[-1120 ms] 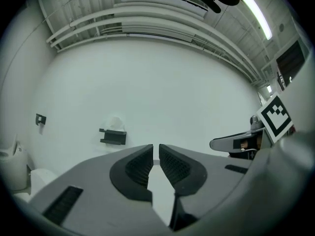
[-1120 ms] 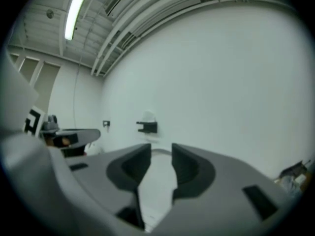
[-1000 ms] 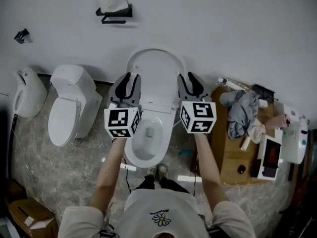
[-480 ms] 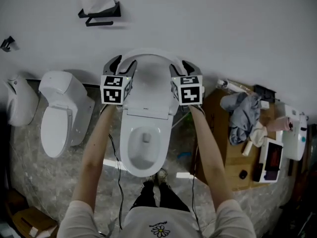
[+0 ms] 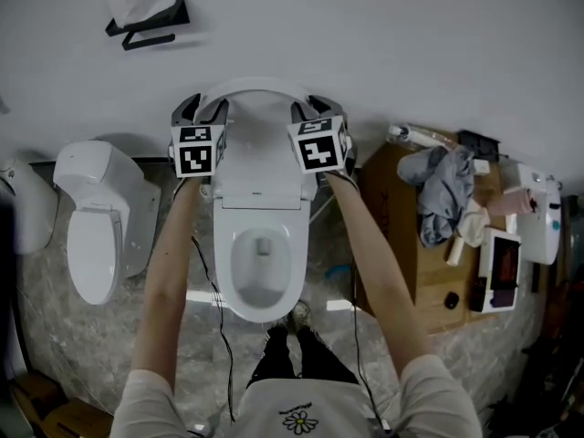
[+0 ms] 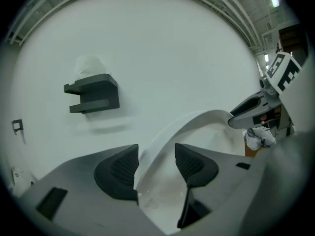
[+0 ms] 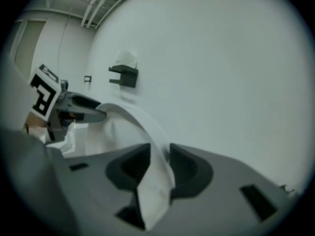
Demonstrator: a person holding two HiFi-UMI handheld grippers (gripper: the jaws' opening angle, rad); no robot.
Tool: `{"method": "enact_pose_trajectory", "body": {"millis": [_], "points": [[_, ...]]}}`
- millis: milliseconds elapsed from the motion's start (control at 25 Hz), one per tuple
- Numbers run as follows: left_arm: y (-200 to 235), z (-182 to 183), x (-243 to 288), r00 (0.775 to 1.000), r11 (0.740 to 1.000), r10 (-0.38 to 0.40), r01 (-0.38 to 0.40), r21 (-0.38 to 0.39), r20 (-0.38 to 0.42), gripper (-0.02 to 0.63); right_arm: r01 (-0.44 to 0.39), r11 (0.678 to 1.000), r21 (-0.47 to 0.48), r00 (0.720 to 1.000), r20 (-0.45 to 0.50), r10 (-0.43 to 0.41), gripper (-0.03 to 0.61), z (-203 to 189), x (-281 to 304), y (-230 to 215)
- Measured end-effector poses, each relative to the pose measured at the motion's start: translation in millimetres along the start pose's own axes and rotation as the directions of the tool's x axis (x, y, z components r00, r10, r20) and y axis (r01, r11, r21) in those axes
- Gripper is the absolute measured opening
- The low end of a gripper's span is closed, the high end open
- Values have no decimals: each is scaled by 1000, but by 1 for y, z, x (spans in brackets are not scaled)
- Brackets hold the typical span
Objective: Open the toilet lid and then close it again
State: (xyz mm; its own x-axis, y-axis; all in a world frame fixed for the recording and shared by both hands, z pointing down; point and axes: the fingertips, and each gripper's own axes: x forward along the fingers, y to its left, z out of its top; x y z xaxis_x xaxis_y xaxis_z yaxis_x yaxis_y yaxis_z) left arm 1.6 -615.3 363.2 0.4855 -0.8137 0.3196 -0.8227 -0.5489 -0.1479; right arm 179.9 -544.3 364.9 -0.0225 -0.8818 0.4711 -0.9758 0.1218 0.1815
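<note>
The white toilet lid (image 5: 260,144) stands raised against the wall, above the open bowl (image 5: 260,263). My left gripper (image 5: 199,109) is at the lid's left edge and my right gripper (image 5: 316,109) at its right edge. In the left gripper view the lid's rim (image 6: 197,119) runs between the jaws of the left gripper (image 6: 156,163). It lies by the left pad, and a gap shows to the right pad. The right gripper (image 7: 157,163) is closing its jaws, and the lid's edge (image 7: 133,114) sits tight between the pads.
A second white toilet (image 5: 91,235) stands to the left. A black tissue holder (image 5: 141,12) hangs on the wall above. At the right, a wooden table (image 5: 401,235) carries a grey cloth (image 5: 443,185) and small items. Cables trail on the marble floor.
Both grippers moved up and toward the wall, and the lid swung from leaning forward to upright against it. The left jaws widened.
</note>
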Motion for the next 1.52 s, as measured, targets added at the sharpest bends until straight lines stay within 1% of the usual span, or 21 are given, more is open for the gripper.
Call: {"method": "enact_pose_trajectory", "body": {"millis": [80, 200, 320, 360, 560, 760, 960, 1120, 1280, 1360, 1520], "points": [[-3, -5, 4, 1000, 1000, -4, 4, 5, -25, 230, 19, 1000, 1, 1000, -1, -19, 110, -1, 0, -5], [0, -9, 4, 1000, 1000, -7, 6, -21, -30, 210, 32, 999, -14, 999, -4, -32, 104, -1, 1, -6], [7, -8, 3, 999, 998, -3, 1, -56, -34, 127, 42, 999, -24, 999, -5, -42, 103, -2, 2, -6], [9, -9, 4, 999, 998, -4, 2, -56, -37, 123, 44, 999, -22, 999, -7, -44, 101, -2, 1, -6], [9, -8, 2, 1000, 998, -6, 4, -64, -30, 123, 53, 998, -27, 999, -13, -53, 97, -2, 0, -6], [4, -9, -6, 999, 999, -14, 13, -35, -42, 121, 62, 998, -25, 998, -13, -62, 97, -6, -9, -4], [3, -11, -22, 1000, 999, -10, 10, -38, -14, 121, 69, 997, -41, 998, 8, -69, 95, -10, -23, 4], [-2, -13, -39, 1000, 999, -6, 6, -37, -8, 121, 63, 996, -58, 998, 30, -61, 95, -13, -39, 10], [-9, -21, -60, 1000, 1000, -13, 12, -21, -27, 121, 36, 998, -44, 999, 35, -35, 97, -23, -56, 20], [-12, -21, -69, 1000, 1000, -19, 18, -17, -21, 123, 22, 999, -38, 999, 43, -21, 100, -25, -64, 23], [-23, -30, -96, 1000, 1000, -22, 22, -8, -15, 124, 10, 998, -64, 998, 60, -6, 101, -38, -90, 34]]}}
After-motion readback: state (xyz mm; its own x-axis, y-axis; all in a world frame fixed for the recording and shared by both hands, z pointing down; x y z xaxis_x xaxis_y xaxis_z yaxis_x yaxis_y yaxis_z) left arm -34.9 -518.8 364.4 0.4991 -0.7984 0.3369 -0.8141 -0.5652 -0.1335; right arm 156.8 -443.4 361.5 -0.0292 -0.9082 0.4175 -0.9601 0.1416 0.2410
